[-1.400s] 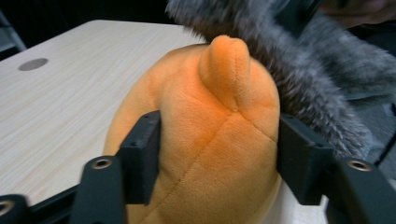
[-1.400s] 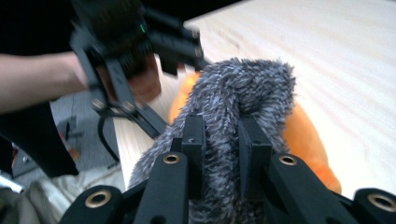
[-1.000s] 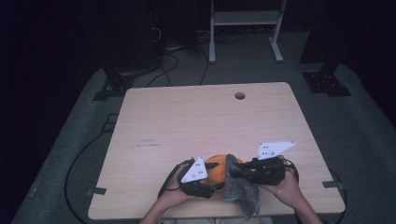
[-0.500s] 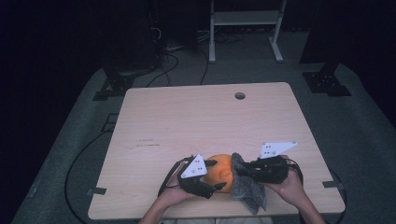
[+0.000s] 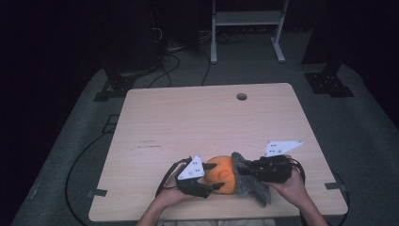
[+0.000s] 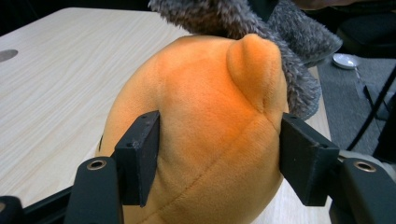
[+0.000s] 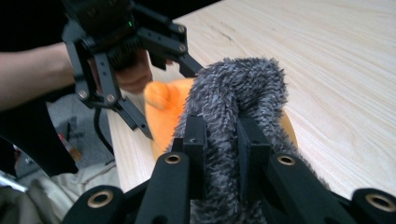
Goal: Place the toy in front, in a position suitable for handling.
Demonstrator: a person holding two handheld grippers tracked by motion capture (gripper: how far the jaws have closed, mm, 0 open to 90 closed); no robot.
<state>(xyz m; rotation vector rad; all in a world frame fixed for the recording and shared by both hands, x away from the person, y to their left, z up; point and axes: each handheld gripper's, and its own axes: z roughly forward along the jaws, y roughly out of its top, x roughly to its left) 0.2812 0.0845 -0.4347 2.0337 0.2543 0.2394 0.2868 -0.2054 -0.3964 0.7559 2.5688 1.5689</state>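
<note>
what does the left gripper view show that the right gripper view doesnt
Left gripper view alone: both pads of the left gripper pressed against the orange plush, whose stitched seams and small ear are plain, and the table's round hole.

Right gripper view alone: the right gripper pinching a fold of the grey fuzzy cloth, and the left gripper seen from outside with the hand holding it.

Both: the plush, the cloth draped against it, and the wooden table.

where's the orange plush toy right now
In the high view the orange plush toy sits near the table's front edge, between the left gripper, whose jaws flank it, and the right gripper pinching grey fuzzy fabric.
</note>
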